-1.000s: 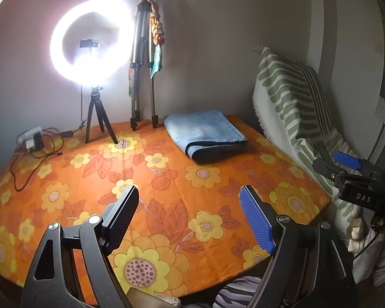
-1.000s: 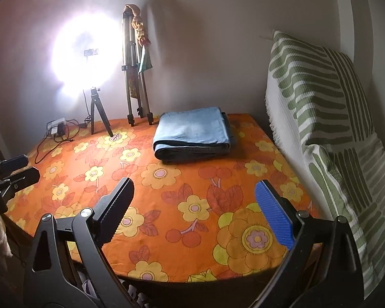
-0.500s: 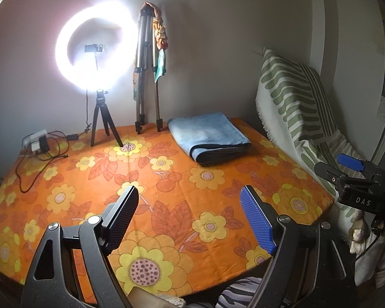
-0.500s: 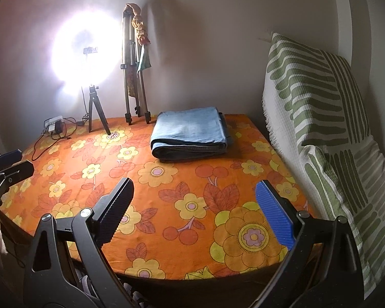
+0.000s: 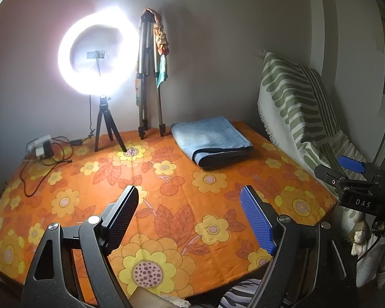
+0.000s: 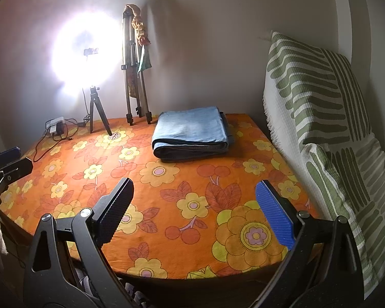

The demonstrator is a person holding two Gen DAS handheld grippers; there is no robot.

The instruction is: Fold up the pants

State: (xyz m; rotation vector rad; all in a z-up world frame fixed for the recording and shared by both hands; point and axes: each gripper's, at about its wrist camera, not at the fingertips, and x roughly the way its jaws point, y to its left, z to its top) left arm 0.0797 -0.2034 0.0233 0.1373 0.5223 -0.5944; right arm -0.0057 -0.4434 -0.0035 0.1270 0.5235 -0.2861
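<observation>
Two tools point(image 5: 190, 220) point(image 6: 195, 213) agape over tablecloth point(image 6: 192, 179), folded pants point(image 6: 192, 133) beyond

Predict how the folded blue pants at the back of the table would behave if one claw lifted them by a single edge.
The folded blue pants would probably sag and unfold, since they are soft stacked layers with nothing binding them. They look like thick denim, so likely heavy for their size. Pushed instead, they might drag and wrinkle the floral tablecloth, which looks like loose fabric.
</observation>
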